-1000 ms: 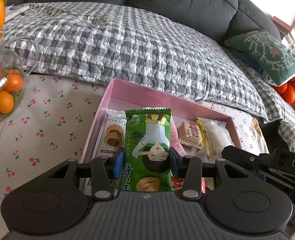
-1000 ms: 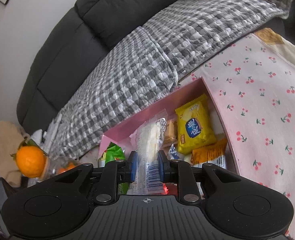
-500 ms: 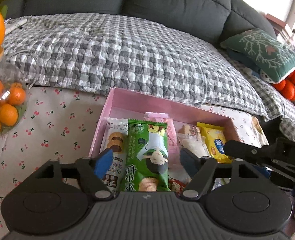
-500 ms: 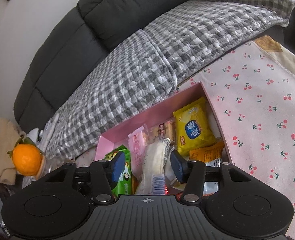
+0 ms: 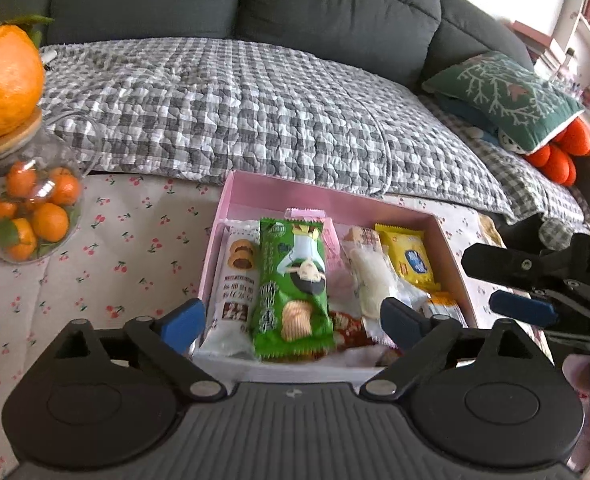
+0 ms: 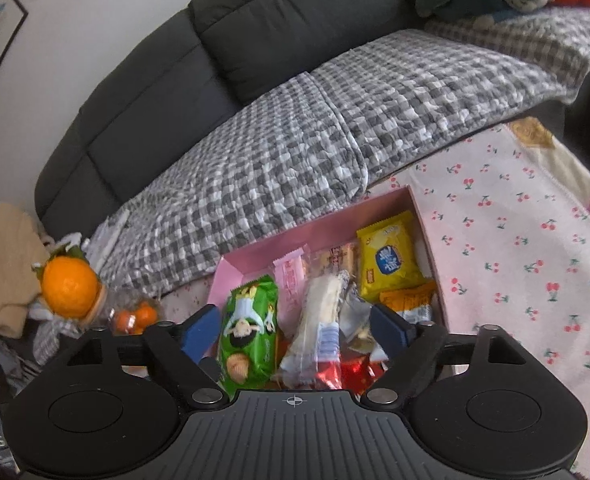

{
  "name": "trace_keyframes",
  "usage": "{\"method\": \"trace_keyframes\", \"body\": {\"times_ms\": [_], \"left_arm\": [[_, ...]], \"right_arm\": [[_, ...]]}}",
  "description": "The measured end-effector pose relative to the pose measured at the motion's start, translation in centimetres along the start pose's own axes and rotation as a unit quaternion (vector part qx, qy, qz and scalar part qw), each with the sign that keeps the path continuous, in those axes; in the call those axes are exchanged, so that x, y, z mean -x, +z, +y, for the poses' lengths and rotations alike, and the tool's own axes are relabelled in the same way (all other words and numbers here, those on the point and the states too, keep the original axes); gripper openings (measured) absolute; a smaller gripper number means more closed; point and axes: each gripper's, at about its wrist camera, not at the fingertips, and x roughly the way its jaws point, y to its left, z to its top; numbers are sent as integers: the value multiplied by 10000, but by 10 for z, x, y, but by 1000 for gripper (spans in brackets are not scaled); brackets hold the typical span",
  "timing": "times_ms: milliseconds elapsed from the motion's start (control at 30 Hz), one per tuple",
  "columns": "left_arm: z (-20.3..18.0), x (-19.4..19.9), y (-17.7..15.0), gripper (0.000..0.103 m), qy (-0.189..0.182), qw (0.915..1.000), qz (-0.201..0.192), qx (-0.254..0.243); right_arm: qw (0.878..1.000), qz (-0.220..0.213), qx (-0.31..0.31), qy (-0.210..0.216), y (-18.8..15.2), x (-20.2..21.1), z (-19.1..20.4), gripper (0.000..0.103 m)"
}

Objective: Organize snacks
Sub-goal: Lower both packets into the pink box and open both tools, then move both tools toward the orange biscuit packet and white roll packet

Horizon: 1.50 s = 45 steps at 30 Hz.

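Note:
A pink box (image 5: 327, 194) (image 6: 255, 258) on the cherry-print cloth holds several snack packs. A green pack (image 5: 293, 292) (image 6: 249, 334) lies among them, with a white cookie pack (image 5: 237, 276) to its left. A long white pack (image 5: 369, 284) (image 6: 319, 320) lies right of it, then a yellow pack (image 5: 409, 258) (image 6: 389, 258). My left gripper (image 5: 293, 322) hovers over the green pack, jaws opening and clear of it. My right gripper (image 6: 295, 330) hovers over the long white pack, jaws opening, pads off it. The right gripper's side shows at the right edge (image 5: 535, 280).
A glass jar of small oranges (image 5: 31, 216) with a big orange (image 5: 5, 80) on its lid stands left of the box. A grey sofa with a checked quilt (image 5: 255, 112) runs behind the table. A green cushion (image 5: 503, 96) lies at its right end.
Both grippers let go of their packs: the left released the green pack, the right the long white pack. Both drew back and rose, and the packs now lie in the box.

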Motion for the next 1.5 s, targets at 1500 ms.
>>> {"method": "trace_keyframes", "body": {"times_ms": [1500], "left_arm": [[57,67,-118,96,686,9895,1268,-104]], "right_arm": [[9686,1611,1770,-680,-128,19,64,91]]}}
